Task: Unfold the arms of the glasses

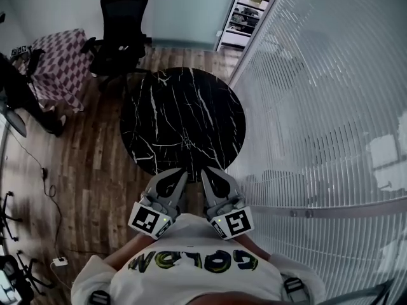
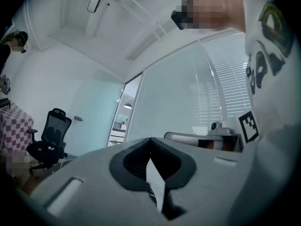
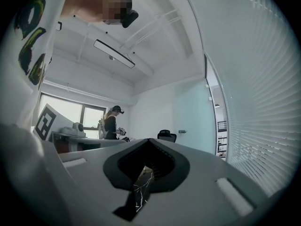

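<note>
A: Item 1, glasses. Location?
B: Not vis. in any view. No frames seen on the round black marble table [image 1: 181,116]. Can't place them.

A: Item 2, left hand-held gripper [image 1: 184,172]?
B: Jaws together, tips meeting, nothing between. Held close to the chest, pointing level toward the table, marker cube nearest the body.

A: Item 3, right hand-held gripper [image 1: 206,171]?
B: Same. Closed tip to tip and empty, w/ only a sliver of marble showing through the gap behind the tips. Sits just beside the left one, tips angled in toward each other. In the head view they sit at the table's near rim.

A: Surroundings?
B: Office chair [image 1: 121,24] beyond the table, checked cloth [image 1: 60,62] far left, blinds [image 1: 318,107] along the right, wood floor [image 1: 95,170].

A: Risks from here?
B: Est. only.
(1) Both are closed. They must open before any grasp, else the tips would shove the glasses rather than take them.
(2) Polished top, prob. slippery. A nudged frame could skate off the round edge.
(3) Thin arms, small hinges. An off-axis pull may strain a hinge or twist the frame.
(4) One gripper should steady the front while the other swings an arm. W/o that, the whole pair would just turn.
</note>
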The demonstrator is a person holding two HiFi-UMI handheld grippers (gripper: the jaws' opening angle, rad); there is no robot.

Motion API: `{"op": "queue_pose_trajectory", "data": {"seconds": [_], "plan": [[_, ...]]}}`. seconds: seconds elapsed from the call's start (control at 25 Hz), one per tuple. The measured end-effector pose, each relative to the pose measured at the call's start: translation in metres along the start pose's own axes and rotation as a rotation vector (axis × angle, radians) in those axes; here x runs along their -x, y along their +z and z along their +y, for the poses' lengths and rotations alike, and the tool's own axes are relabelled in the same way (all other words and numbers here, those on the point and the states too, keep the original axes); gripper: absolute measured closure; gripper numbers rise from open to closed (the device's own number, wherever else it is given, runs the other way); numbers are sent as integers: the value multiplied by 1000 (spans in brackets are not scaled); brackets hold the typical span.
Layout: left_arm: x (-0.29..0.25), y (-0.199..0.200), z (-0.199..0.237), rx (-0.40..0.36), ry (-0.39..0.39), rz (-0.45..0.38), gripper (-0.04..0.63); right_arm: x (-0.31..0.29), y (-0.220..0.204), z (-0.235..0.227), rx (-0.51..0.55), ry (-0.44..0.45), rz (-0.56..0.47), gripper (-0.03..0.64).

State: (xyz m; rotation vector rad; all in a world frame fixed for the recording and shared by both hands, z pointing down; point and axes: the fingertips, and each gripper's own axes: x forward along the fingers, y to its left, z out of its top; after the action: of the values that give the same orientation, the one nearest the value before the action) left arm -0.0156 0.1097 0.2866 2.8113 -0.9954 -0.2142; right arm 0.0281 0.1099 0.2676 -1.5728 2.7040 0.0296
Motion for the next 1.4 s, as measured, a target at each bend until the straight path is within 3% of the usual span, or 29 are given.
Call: {"op": "queue_pose_trajectory", "data": {"seconds": [0.56,1.4], "plan": [[-56,11,85,-7,-49,8,591,-97,-7,-41,4,-37,3,615],[-77,7,131,21,-23,35,591,-141,-23,-58,-22,-38,41,615]]}}
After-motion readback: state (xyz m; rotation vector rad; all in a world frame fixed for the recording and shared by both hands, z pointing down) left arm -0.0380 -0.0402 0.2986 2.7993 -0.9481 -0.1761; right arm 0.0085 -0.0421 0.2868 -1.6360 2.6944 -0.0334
